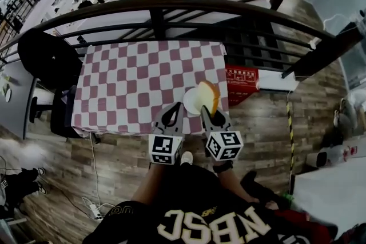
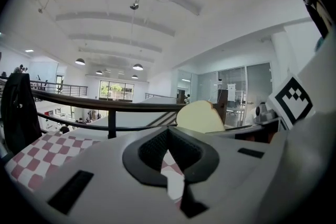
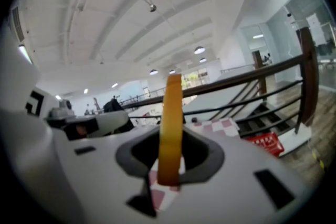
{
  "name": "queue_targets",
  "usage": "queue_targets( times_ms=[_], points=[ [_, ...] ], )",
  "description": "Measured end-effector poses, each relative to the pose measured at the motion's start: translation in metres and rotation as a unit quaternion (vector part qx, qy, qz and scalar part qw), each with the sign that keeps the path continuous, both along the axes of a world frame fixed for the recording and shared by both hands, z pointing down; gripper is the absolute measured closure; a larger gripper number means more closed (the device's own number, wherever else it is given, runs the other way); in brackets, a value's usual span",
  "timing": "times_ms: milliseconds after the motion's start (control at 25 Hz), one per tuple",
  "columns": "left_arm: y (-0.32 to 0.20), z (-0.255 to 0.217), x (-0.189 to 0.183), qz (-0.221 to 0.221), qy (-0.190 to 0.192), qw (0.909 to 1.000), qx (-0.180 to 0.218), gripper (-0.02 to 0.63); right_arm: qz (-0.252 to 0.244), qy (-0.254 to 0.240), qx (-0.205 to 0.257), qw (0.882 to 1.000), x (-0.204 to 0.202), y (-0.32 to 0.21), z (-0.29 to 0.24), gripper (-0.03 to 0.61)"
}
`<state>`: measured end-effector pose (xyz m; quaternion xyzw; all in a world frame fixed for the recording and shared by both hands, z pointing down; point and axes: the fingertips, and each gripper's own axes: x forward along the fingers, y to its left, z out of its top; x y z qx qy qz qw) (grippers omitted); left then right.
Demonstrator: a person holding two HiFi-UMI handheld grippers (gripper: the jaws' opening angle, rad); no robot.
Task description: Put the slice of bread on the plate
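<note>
A slice of bread (image 1: 209,96) with a tan crust stands on edge between the jaws of my right gripper (image 1: 208,112), which is shut on it. It hangs over a white plate (image 1: 192,102) near the front right edge of the checked table (image 1: 131,83). The right gripper view shows the slice (image 3: 170,123) edge-on, upright between the pads. My left gripper (image 1: 171,111) is just left of the plate, shut with nothing in it. The left gripper view shows the slice's pale face (image 2: 199,117) beyond its jaws (image 2: 168,136).
A dark curved railing (image 1: 171,6) runs behind the table, with a stairwell beyond. A black chair (image 1: 48,60) stands at the table's left end. A red box (image 1: 241,82) and a white unit (image 1: 277,82) lie on the wooden floor to the right.
</note>
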<state>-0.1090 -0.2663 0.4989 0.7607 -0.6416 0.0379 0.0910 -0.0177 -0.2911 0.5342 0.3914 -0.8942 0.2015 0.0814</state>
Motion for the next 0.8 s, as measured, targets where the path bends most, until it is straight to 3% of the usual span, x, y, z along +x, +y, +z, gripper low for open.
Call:
queue_targets(
  times_ms=[160, 280, 600, 800],
  points=[
    [-0.028, 0.037, -0.01, -0.001, 0.022, 0.999, -0.04, 0.595, -0.003, 0.022, -0.048, 0.999, -0.006, -0.021, 0.044, 0.483],
    [-0.046, 0.062, -0.014, 0.006, 0.034, 0.9969, -0.07, 0.595, 0.014, 0.033, -0.115, 0.993, -0.001, -0.035, 0.083, 0.483],
    [-0.093, 0.121, -0.029, 0.03, 0.034, 0.9894, -0.138, 0.595, 0.01, 0.07, -0.296, 0.953, -0.016, -0.052, 0.192, 0.483],
    [-0.104, 0.146, -0.037, 0.044, 0.036, 0.9828, -0.175, 0.597, 0.002, 0.081, -0.349, 0.934, -0.034, -0.051, 0.237, 0.483]
  ],
)
